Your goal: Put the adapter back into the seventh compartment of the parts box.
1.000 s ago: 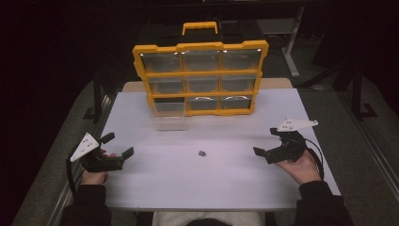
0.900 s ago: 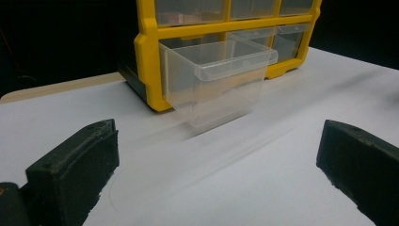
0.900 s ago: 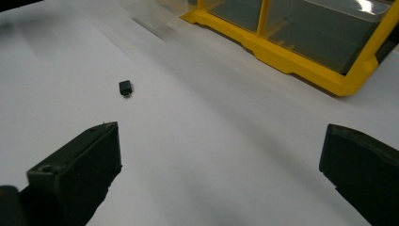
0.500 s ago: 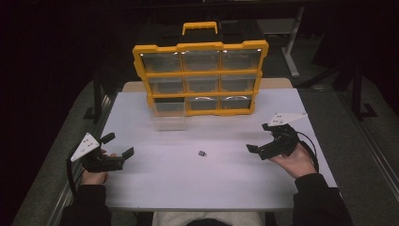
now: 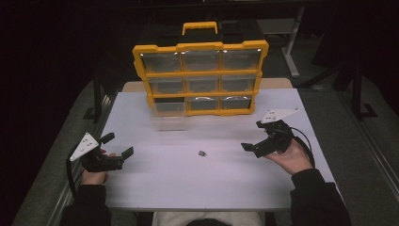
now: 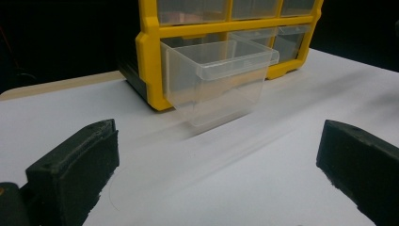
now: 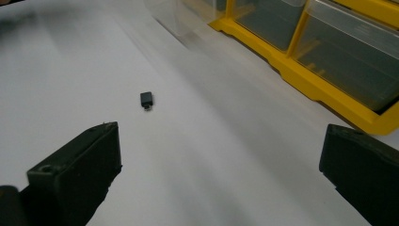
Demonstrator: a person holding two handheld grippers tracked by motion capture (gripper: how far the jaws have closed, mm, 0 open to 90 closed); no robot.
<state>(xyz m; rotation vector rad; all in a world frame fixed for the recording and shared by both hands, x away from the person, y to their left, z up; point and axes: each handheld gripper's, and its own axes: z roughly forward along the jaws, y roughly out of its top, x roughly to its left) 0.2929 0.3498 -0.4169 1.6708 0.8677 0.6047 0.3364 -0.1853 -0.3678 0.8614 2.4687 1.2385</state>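
Small black part (image 5: 202, 153) on table (image 5: 188, 188) | right claw (image 5: 252, 136) gaping, near

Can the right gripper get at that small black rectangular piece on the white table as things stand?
Probably yes. The right gripper has its jaws wide apart and aimed toward the small black rectangular piece, with bare white table between them and nothing in the way.

No text, label, brand, number or sign can be read on anything here.
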